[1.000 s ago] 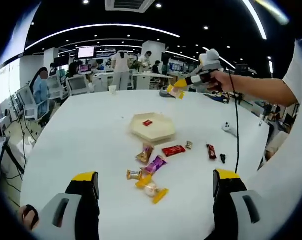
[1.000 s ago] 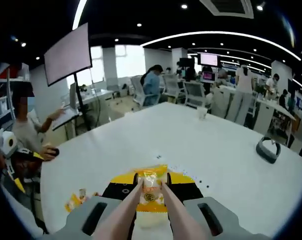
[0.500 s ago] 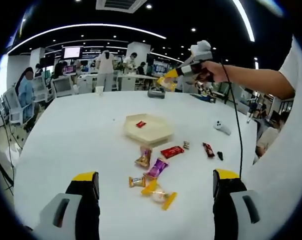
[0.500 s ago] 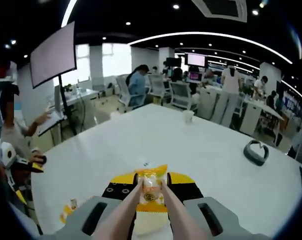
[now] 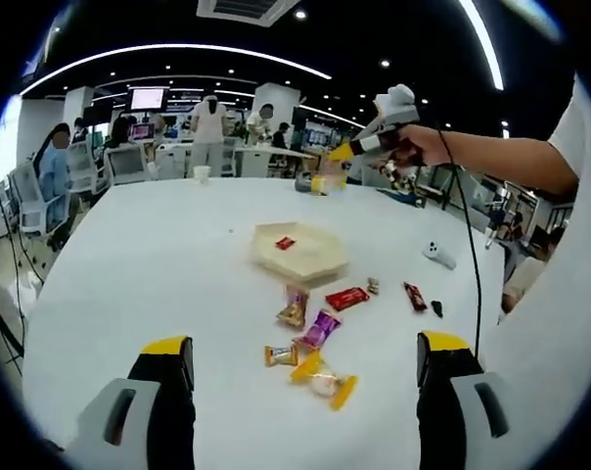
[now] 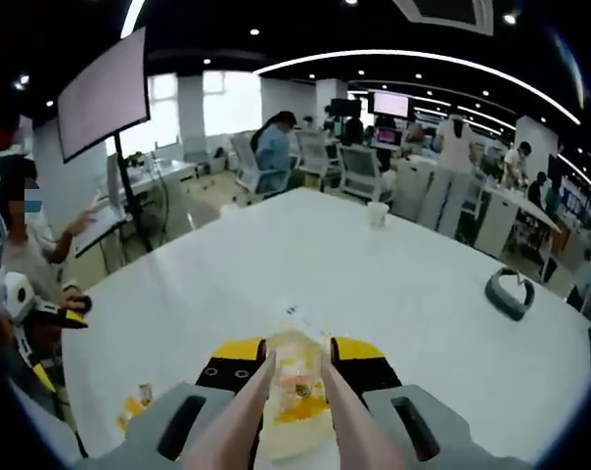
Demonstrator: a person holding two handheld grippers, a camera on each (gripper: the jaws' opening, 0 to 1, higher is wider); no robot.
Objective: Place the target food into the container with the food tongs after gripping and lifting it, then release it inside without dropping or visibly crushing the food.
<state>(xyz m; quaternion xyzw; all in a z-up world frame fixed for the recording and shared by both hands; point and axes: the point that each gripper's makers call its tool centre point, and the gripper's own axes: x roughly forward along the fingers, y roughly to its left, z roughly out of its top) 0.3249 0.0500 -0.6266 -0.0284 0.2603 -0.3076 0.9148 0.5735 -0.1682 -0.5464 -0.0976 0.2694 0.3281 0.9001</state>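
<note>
The left gripper view looks forward and down over its own left tool (image 5: 295,367), well back from the white bench (image 5: 159,255), with the right tool (image 5: 333,166) raised ahead to the right. The right gripper view looks along its right tool (image 6: 294,377), high above the bench (image 6: 423,294), toward office desks. Both views share the bench top.

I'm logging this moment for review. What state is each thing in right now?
Right claw: shut on the tongs.
Tongs: closed on the yellow snack.
Yellow snack: gripped, lifted off the table.
Left claw: open, holding nothing.
Hexagonal container: open-topped, one red candy inside.
Loose candies: lying on the white table.
</note>
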